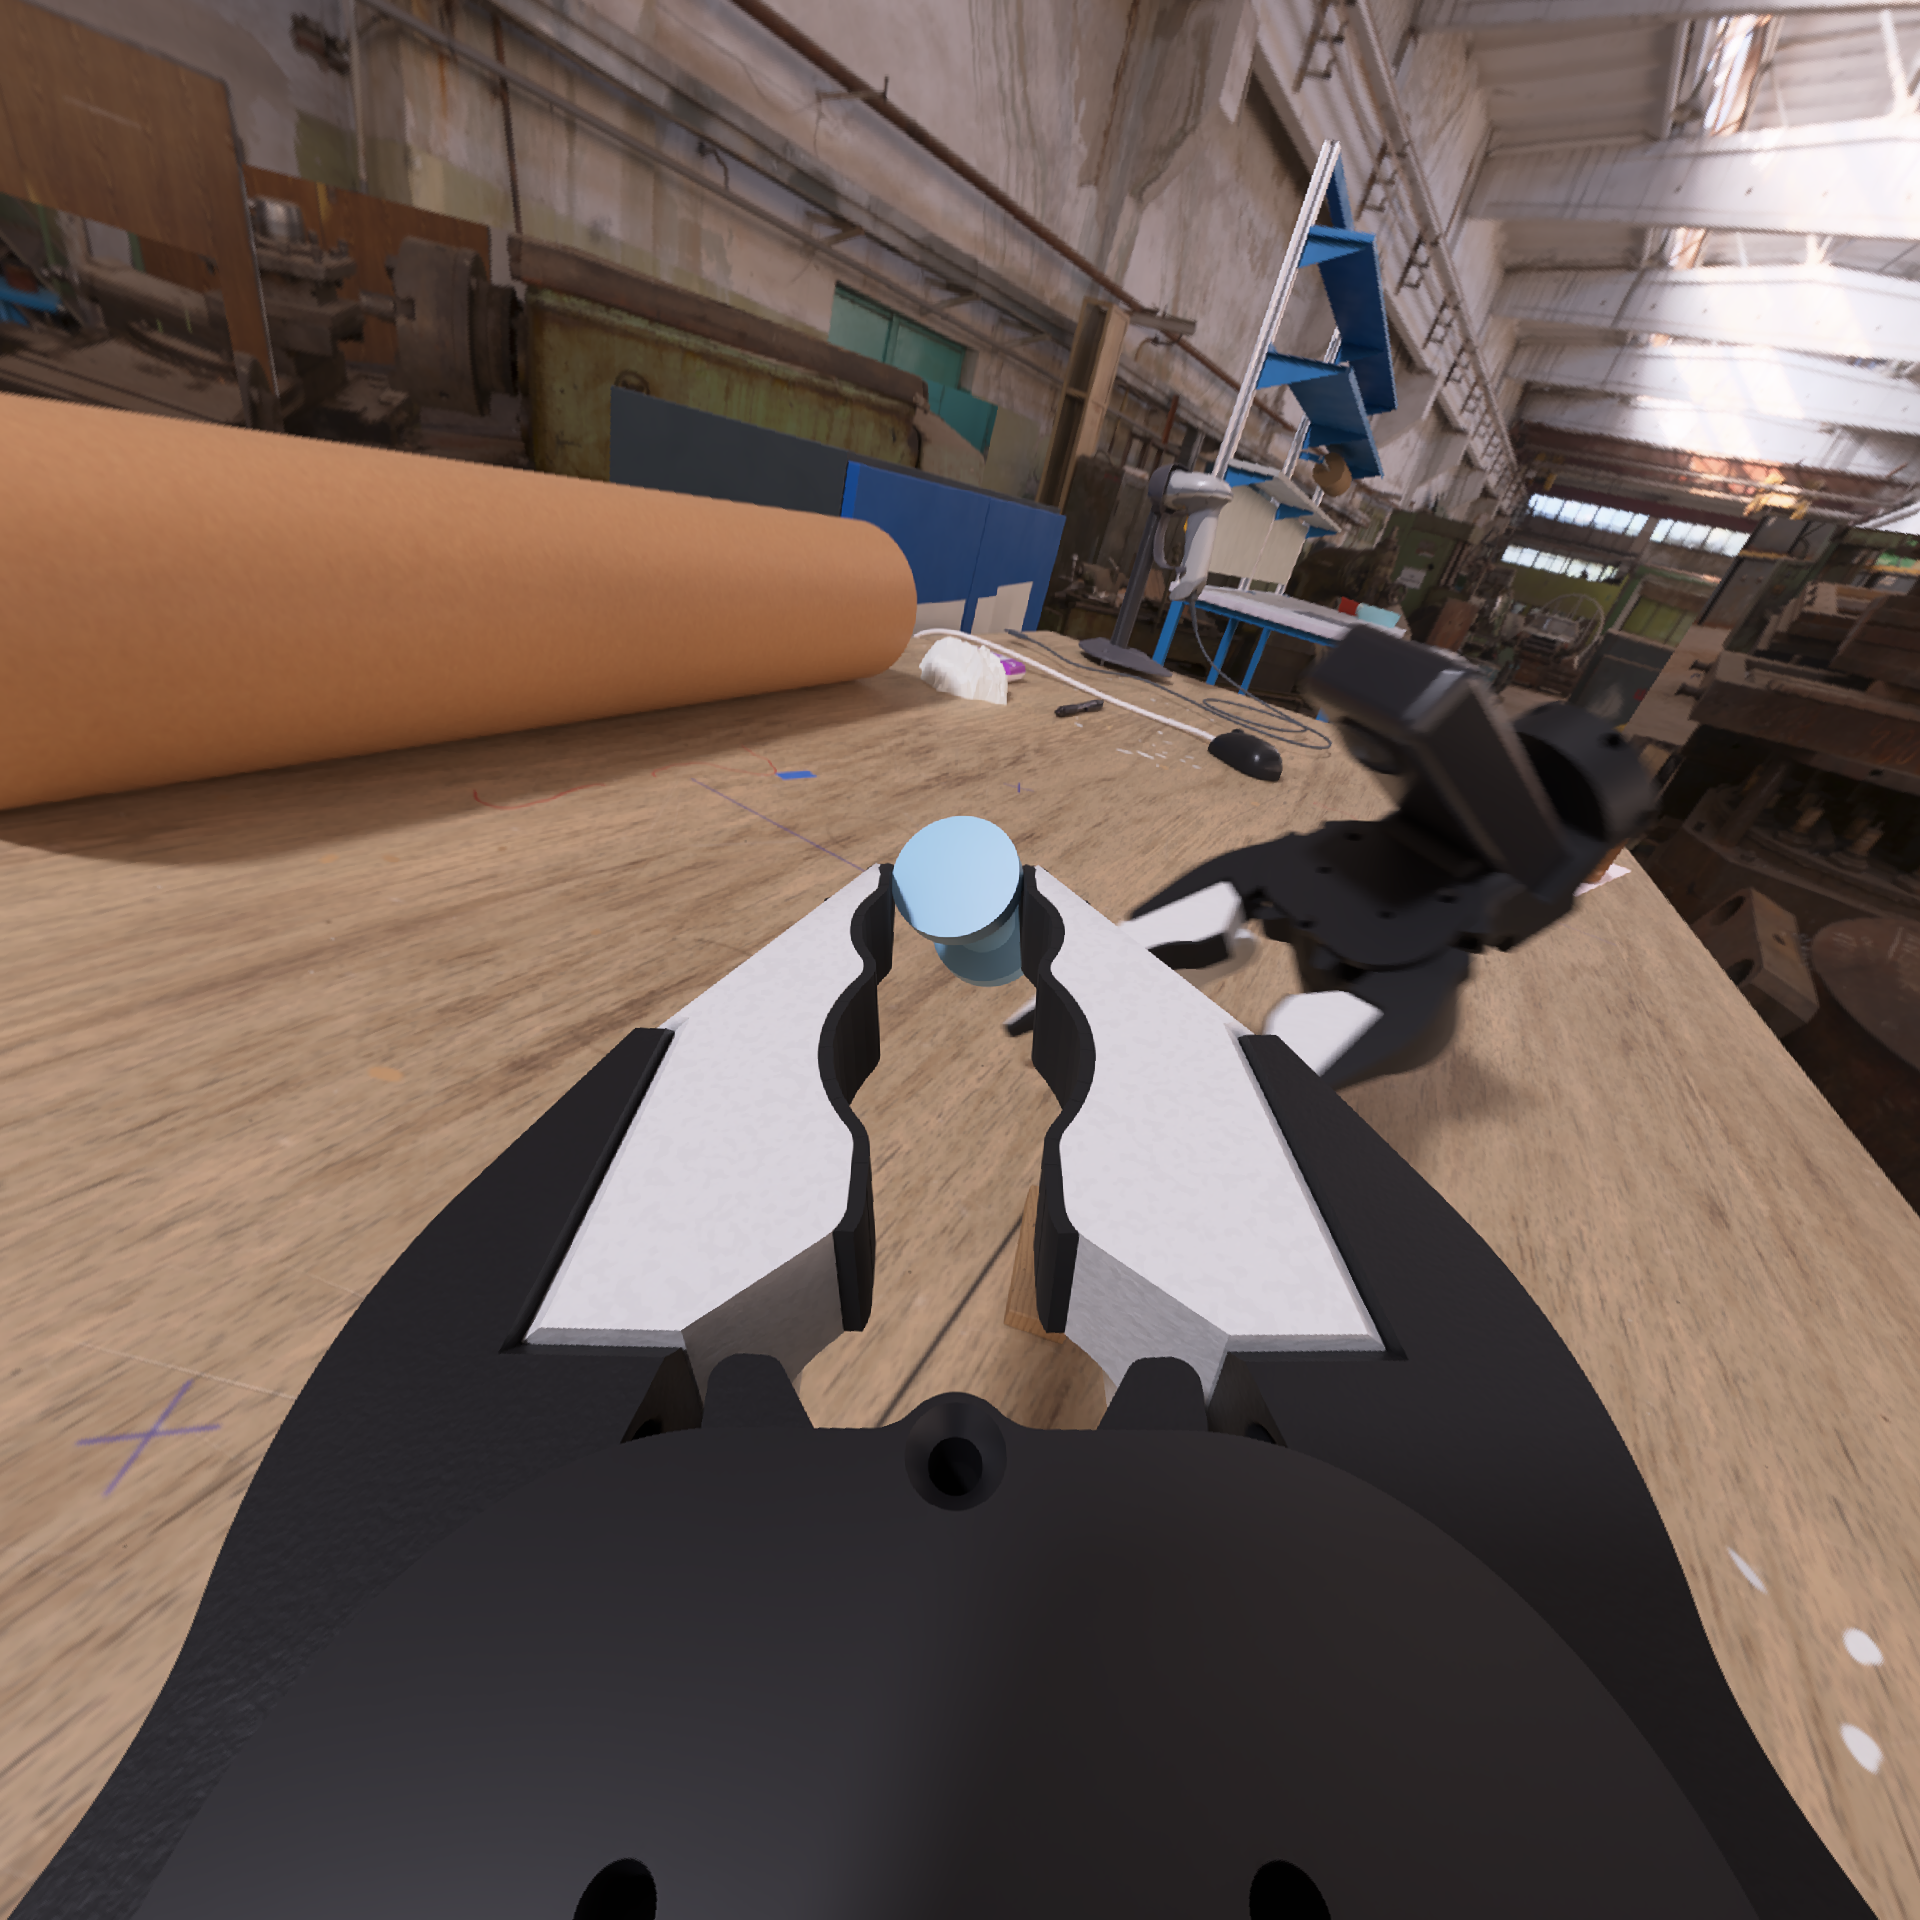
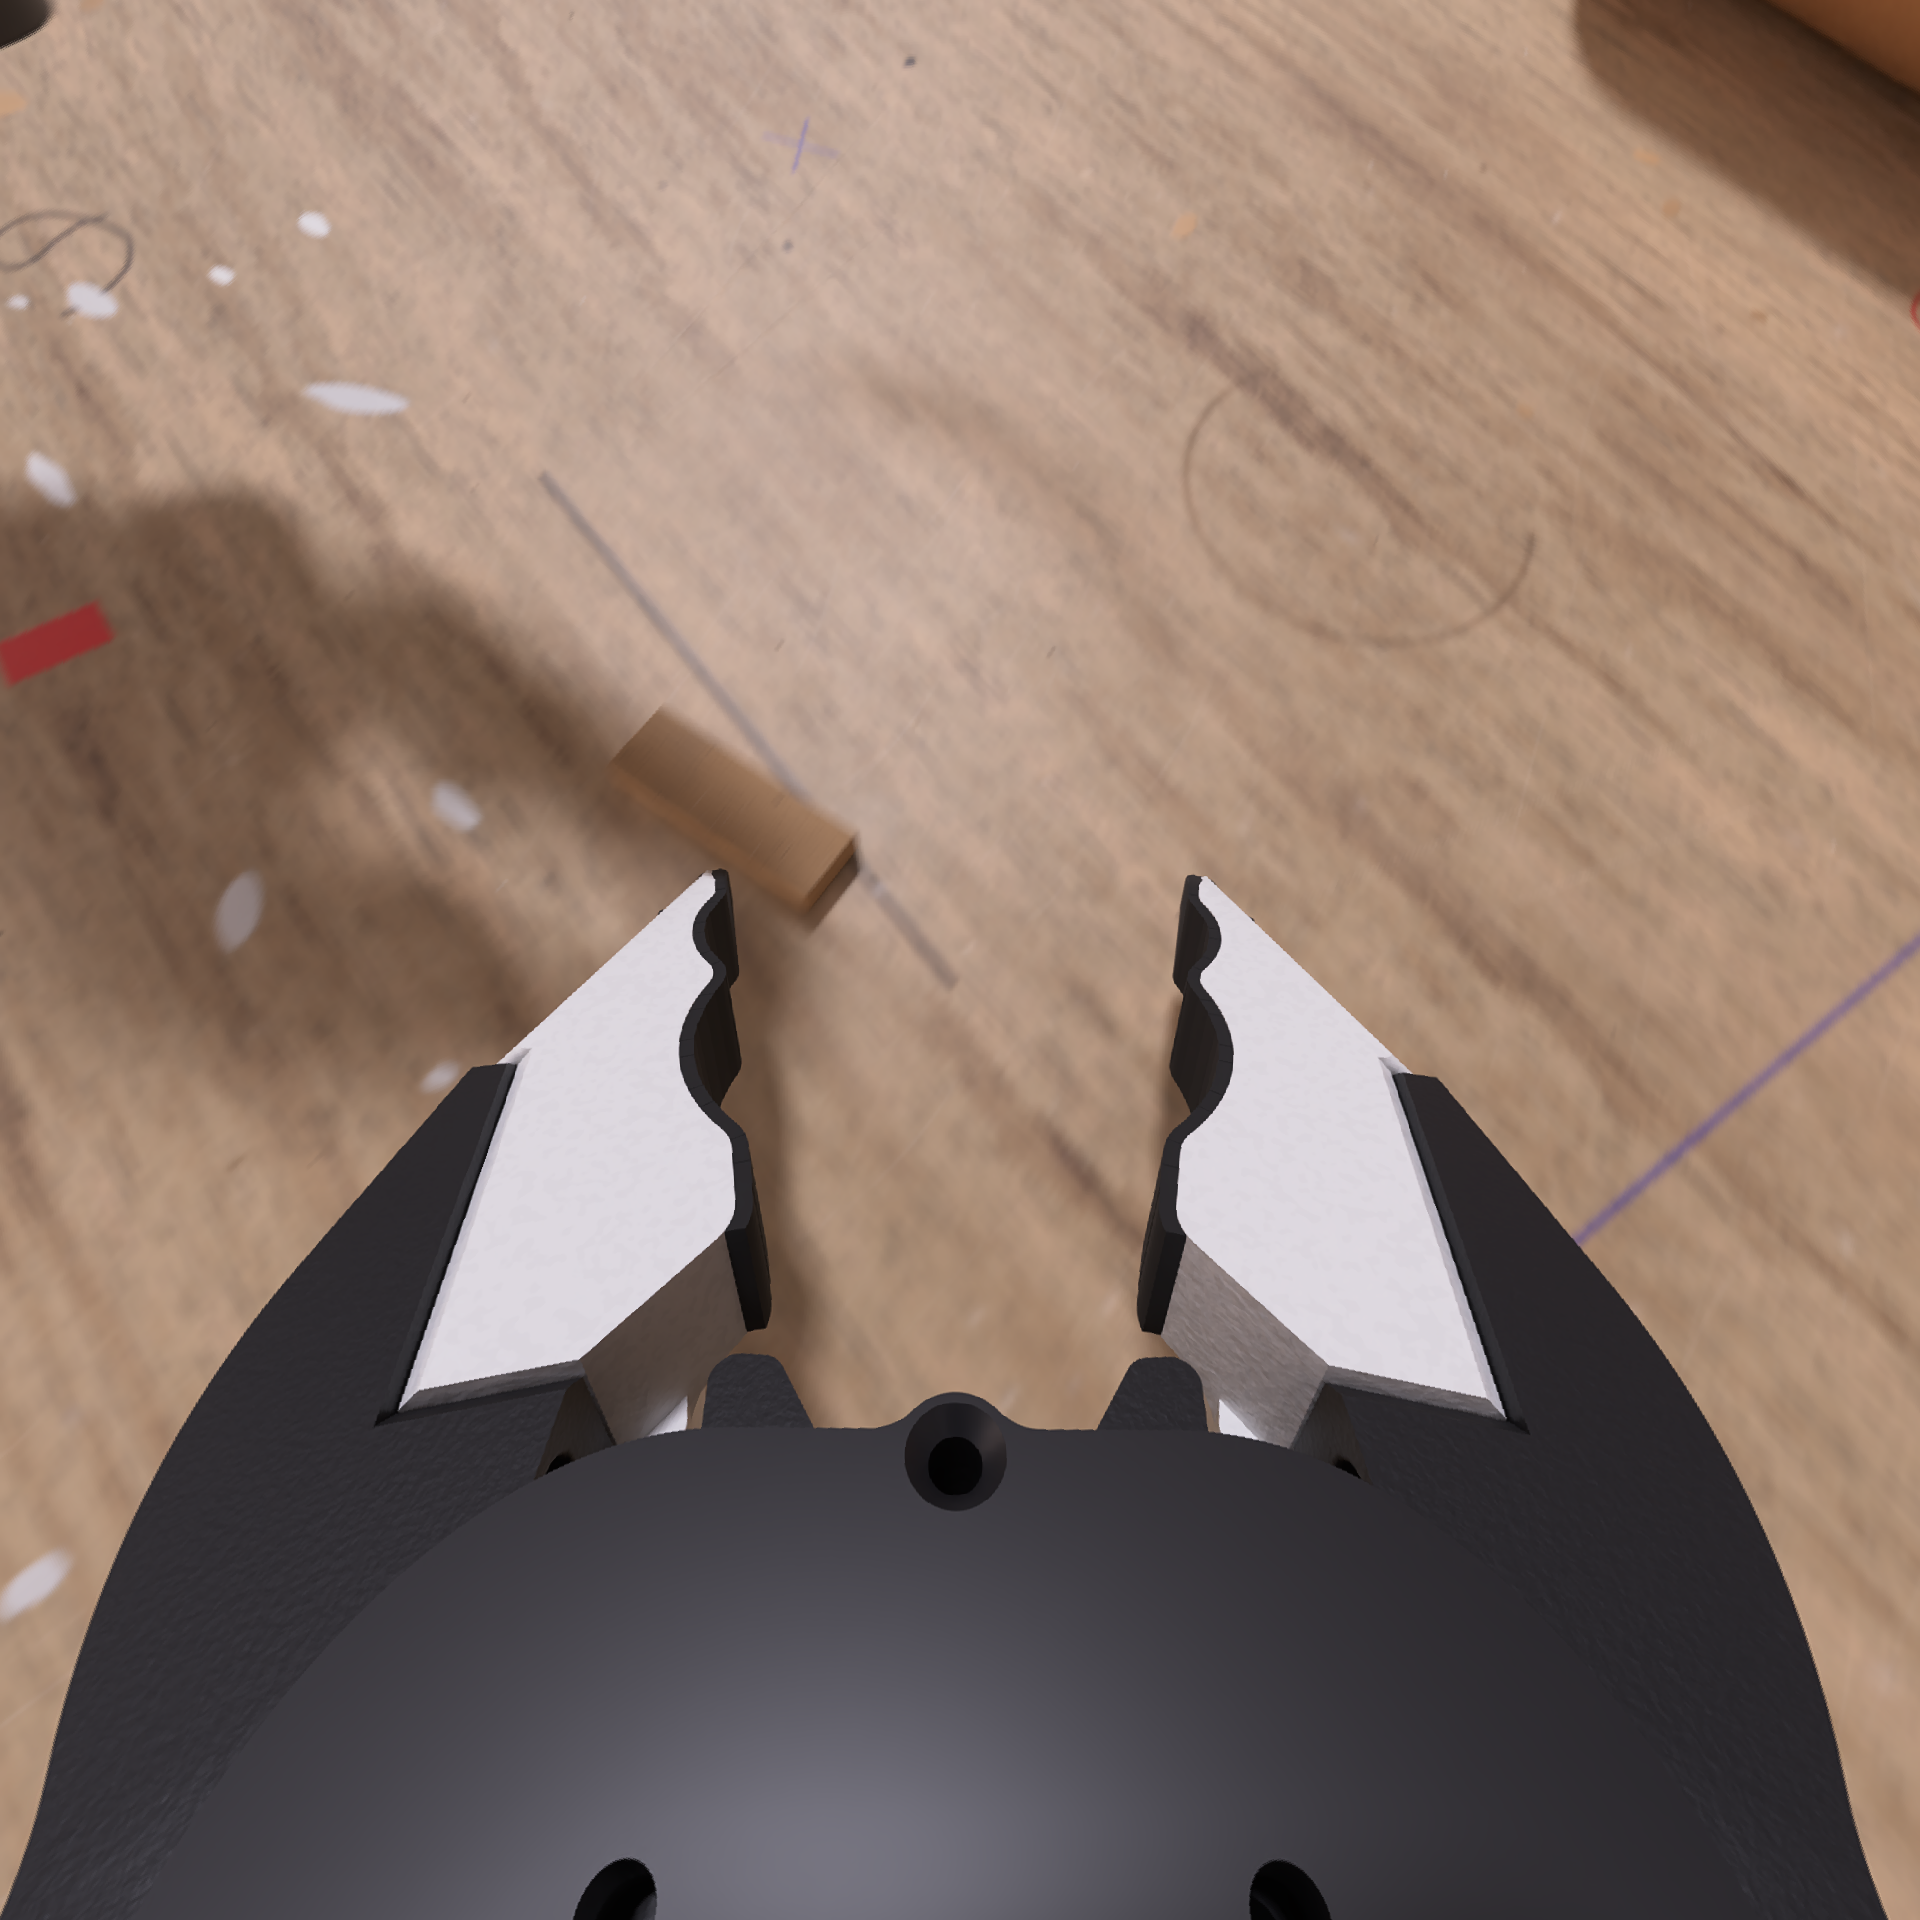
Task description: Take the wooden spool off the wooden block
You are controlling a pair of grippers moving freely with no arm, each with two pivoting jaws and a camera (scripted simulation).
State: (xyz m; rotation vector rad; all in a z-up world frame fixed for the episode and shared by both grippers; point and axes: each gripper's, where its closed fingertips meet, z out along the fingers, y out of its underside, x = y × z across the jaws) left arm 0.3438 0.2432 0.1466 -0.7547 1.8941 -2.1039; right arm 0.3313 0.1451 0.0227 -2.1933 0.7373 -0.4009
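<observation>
My left gripper (image 1: 958, 914) is shut on a pale blue spool (image 1: 956, 883), held at its fingertips above the table. A tan wooden block (image 2: 732, 805) lies flat on the wooden table (image 2: 1247, 312), just beyond the left fingertip of my right gripper (image 2: 956, 883), which is open and empty above the table. A sliver of the block (image 1: 1023, 1278) shows between my left gripper's fingers, low down. My right gripper also shows in the left wrist view (image 1: 1226, 987), to the right, pointing down at the table.
A big orange-brown roll (image 1: 416, 592) lies across the table's far left. A black mouse (image 1: 1252, 756) with a cable, a white crumpled thing (image 1: 966, 670) and a scanner on a stand (image 1: 1184, 540) sit at the far end. The table's right edge (image 1: 1766, 1091) drops off.
</observation>
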